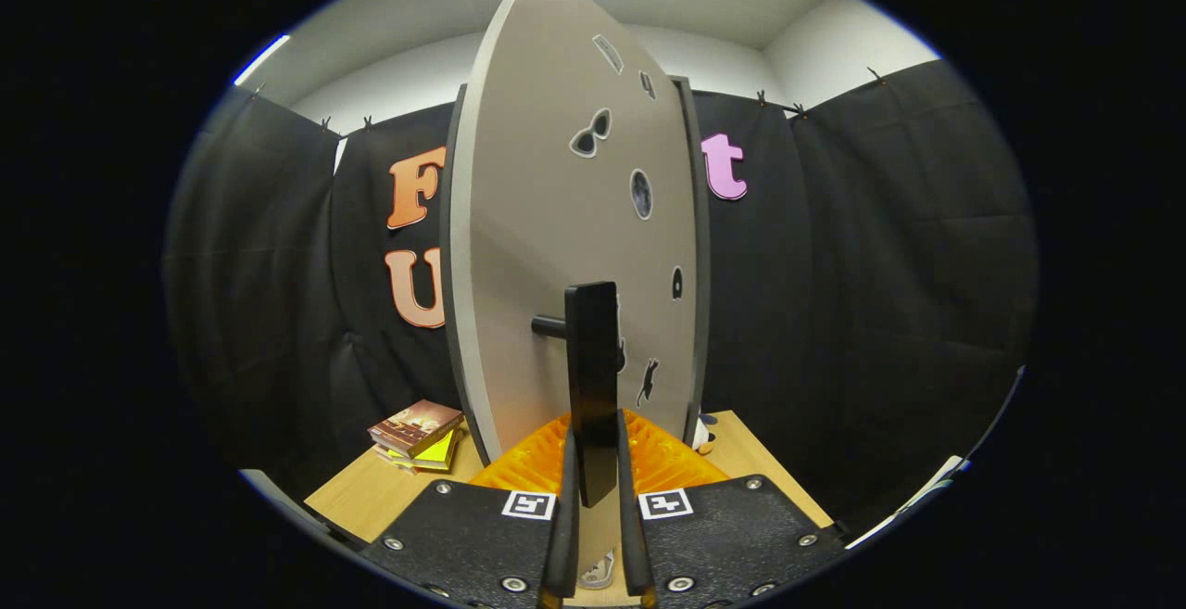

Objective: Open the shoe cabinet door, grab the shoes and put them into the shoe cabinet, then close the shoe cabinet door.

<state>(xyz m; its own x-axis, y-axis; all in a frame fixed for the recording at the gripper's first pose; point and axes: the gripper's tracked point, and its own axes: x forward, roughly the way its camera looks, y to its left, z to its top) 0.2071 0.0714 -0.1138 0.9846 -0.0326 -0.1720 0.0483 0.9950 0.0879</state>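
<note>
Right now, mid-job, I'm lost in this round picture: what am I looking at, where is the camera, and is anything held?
The camera rides on a hand-held gripper and looks forward along its two black fingers. A fisheye lens bends everything, so the flat grey cabinet door looks curved. The door stands swung out, seen nearly edge-on, with small stickers on its face. Its black bar handle sits between the fingers, which look closed on its lower end. Beneath and beyond the fingers lies an orange ribbed mat on a wooden table. A stack of books rests beside the door. Something pale shows below, between the fingers; I cannot tell what.
</note>
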